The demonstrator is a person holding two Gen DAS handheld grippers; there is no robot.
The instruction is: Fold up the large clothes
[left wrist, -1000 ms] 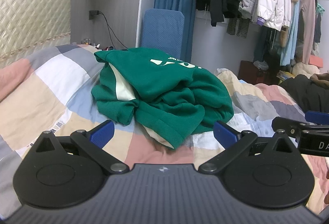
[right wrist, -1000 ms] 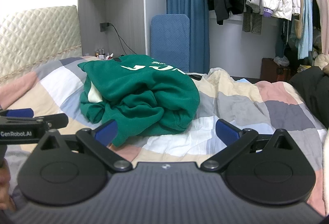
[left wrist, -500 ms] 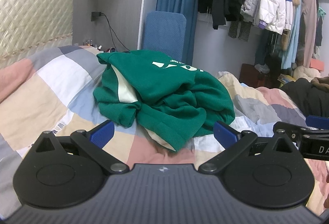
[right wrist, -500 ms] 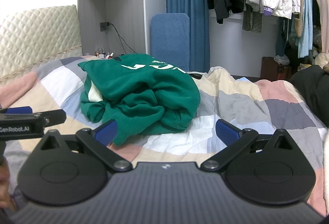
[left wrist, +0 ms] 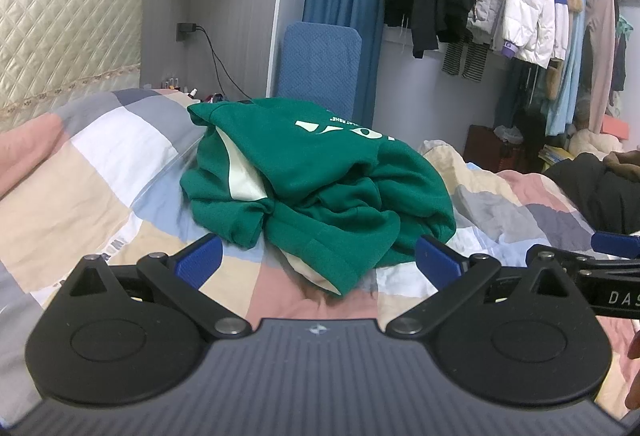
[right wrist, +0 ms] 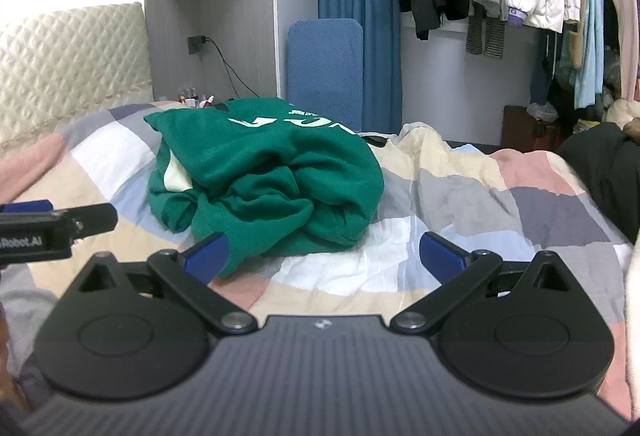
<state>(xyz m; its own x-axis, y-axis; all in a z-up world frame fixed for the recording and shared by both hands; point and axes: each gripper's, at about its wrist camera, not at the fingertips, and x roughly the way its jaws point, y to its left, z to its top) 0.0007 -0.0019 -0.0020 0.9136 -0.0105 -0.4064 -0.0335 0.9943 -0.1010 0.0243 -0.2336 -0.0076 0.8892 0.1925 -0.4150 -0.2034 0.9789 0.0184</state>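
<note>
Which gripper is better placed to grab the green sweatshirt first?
Left, probably. The left gripper is open with the green sweatshirt hem lying between its fingers; the right gripper, also open, faces mostly bare quilt.

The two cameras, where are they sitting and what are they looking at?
Left wrist: on the left gripper, facing the green sweatshirt on the bed; the right gripper pokes in at right.
Right wrist: on the right gripper, facing the same sweatshirt; the left gripper shows at left.
Both share the sweatshirt, patchwork quilt and hanging clothes.
</note>
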